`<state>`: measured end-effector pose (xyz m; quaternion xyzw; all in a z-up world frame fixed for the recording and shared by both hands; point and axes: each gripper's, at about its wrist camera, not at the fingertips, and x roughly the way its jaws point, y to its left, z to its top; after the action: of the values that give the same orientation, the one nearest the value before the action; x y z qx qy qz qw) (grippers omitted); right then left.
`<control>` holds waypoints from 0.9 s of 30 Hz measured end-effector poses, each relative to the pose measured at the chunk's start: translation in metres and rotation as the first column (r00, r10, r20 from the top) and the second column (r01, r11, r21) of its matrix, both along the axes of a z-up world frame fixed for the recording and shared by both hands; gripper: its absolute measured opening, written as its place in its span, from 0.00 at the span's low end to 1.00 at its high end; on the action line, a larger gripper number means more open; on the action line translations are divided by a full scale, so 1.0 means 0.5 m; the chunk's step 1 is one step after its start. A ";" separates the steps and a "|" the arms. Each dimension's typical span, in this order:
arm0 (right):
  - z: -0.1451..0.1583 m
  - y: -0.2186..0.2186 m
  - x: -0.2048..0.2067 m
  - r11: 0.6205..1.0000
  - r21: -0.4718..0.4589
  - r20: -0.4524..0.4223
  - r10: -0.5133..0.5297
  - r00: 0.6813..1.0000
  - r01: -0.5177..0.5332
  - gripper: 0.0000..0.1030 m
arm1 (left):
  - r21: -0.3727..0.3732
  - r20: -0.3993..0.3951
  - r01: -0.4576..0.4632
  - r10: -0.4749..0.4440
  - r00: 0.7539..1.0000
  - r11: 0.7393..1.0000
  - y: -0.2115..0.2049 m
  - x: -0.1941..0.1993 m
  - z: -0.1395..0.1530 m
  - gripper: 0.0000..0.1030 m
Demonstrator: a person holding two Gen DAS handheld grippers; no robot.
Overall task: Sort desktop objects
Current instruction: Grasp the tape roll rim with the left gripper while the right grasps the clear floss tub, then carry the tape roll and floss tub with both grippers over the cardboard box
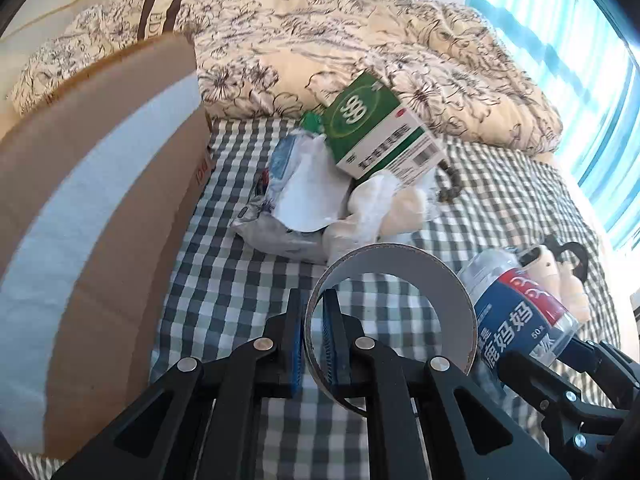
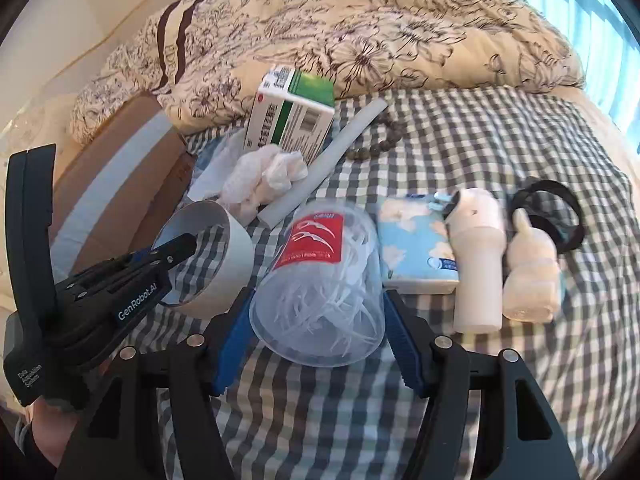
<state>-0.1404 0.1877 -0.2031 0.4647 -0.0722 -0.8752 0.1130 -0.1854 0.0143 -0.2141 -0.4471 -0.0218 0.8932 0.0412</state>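
Note:
My left gripper [image 1: 314, 316] is shut on the wall of a roll of tape [image 1: 436, 280], one finger inside the ring and one outside. The right wrist view shows the same left gripper [image 2: 176, 250] and tape roll [image 2: 218, 264] at the left. My right gripper [image 2: 318, 320] is shut on a clear jar of floss picks [image 2: 320, 280] with a red and blue label, blue pads [image 2: 234, 320] pressed to its sides. The jar [image 1: 516, 308] lies on its side just right of the tape, over a checked bed sheet [image 1: 240, 292].
An open cardboard box [image 1: 100, 208] stands at the left. A green medicine box [image 2: 292, 120], crumpled tissue [image 2: 264, 180], white tube [image 2: 328, 160], tissue pack [image 2: 416, 248], white device [image 2: 476, 264], cream plush figure [image 2: 528, 272] and black band [image 2: 560, 216] lie ahead. A floral duvet [image 1: 320, 40] is bunched behind.

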 end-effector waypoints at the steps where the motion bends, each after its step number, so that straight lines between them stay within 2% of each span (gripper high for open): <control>1: 0.008 0.003 0.006 1.000 0.000 -0.007 -0.002 1.000 0.002 0.61 | 0.001 -0.007 0.001 -0.001 1.000 1.000 0.001 0.007 0.009 0.09; 18: 0.091 0.050 0.131 0.999 0.012 -0.048 -0.033 0.998 0.033 0.60 | 0.030 -0.124 -0.008 0.011 0.992 1.000 -0.015 0.123 0.163 0.09; 27: 0.187 0.026 0.180 0.999 0.030 -0.158 -0.015 0.987 0.020 0.60 | 0.041 -0.208 -0.029 0.037 0.978 0.999 -0.046 0.189 0.257 0.09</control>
<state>-0.0506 0.2005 -0.1094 0.3951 -0.0534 -0.9112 0.1034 -0.0908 -0.0089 -0.0855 -0.3499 -0.0416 0.9351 0.0370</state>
